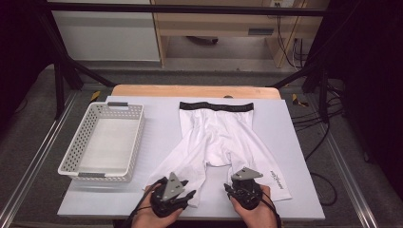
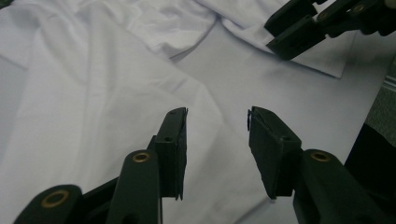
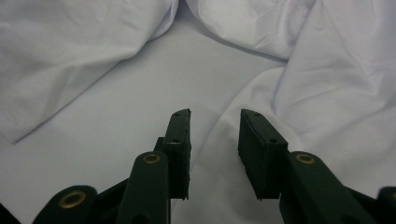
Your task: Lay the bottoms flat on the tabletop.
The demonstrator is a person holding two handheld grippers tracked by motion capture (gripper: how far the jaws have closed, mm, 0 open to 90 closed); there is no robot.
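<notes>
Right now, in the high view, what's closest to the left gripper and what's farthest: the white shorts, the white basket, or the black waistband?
From the left gripper:
1. The white shorts: their near leg lies right at its jaws.
2. The white basket: off to the left side of the table.
3. The black waistband: at the far end of the shorts, toward the table's back edge.

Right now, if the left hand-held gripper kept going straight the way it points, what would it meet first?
Most likely the white shorts. The left hand-held gripper has its open jaws over the hem of one leg, with more cloth straight ahead. How high it hangs over the cloth is hard to judge.
</notes>
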